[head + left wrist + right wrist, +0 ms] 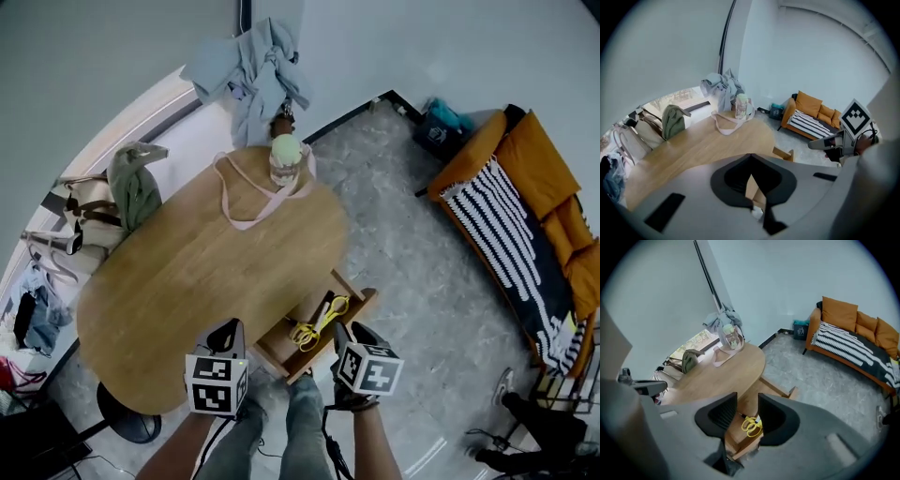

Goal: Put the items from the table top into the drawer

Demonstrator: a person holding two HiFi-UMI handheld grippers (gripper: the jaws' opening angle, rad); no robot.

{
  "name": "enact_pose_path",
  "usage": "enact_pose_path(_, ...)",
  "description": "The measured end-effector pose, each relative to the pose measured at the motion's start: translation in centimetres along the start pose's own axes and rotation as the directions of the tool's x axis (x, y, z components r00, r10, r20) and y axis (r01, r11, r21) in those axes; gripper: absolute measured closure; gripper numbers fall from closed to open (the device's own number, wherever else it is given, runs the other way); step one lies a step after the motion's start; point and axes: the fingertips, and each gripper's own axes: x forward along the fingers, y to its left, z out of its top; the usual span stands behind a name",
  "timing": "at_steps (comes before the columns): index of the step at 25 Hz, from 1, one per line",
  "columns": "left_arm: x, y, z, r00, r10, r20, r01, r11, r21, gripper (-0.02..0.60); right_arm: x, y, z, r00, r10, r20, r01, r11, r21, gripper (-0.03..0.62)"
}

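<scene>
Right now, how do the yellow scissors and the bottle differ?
The yellow scissors lie flat in the open drawer; the bottle stands upright at the far end of the table. The scissors are slim and yellow; the bottle is clear with a pale green top. Neither is being held.

table (pixel 187 281) centre | drawer (pixel 361 302) out at its near right side | scissors (pixel 319 323) in drawer | bottle (pixel 286 159) on table's far end | strap (pixel 246 214) before bottle | cloth (pixel 253 70) behind table | backpack (pixel 133 183) left of table | sofa (pixel 525 216) far right, well apart
</scene>
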Motion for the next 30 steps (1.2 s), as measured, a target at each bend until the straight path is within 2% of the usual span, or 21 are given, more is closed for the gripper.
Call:
enact_pose_path(6,-6.3,1.0,6.0,0.989,0.074,0.132,-0.068,0.997,-0.043,0.583,-8.0,0.2,4.4,0.994,-0.003,0.105,0.005,1.0,-0.026,0.513)
enact_pose_path(11,-11.3,0.6,10.5,0.969,0.099,0.224,-0.098,0.995,-0.014,0.583,-15.0,-0.2,7.7,0.98,-0.038,0.195,0.045,0.998,-0.034,0.569)
enact_pose_path(16,-16.1,-0.9,13.3,0.951,0.057,0.305,-0.054,0.998,-0.018,0.584,-22.2,-0.7,9.9,0.954,-0.078,0.289,0.093,0.995,-0.039,0.588)
enact_pose_path(21,-19.1,-2.6,16.3,0.931,-0.012,0.365,-0.002,0.999,0.036,0.584,-28.6,-2.0,10.7,0.916,-0.108,0.387,0.115,0.993,0.005,0.588)
enact_pose_path(26,-20.1,-3.3,18.2,0.909,-0.029,0.415,0.025,1.0,0.017,0.584,-30.8,-3.6,9.7,0.901,-0.166,0.4,0.167,0.985,0.035,0.588)
enact_pose_path(30,-20.1,-4.2,18.2,0.911,-0.043,0.409,0.034,0.999,0.029,0.583,-31.4,-3.4,9.0,0.9,-0.176,0.4,0.177,0.984,0.035,0.588)
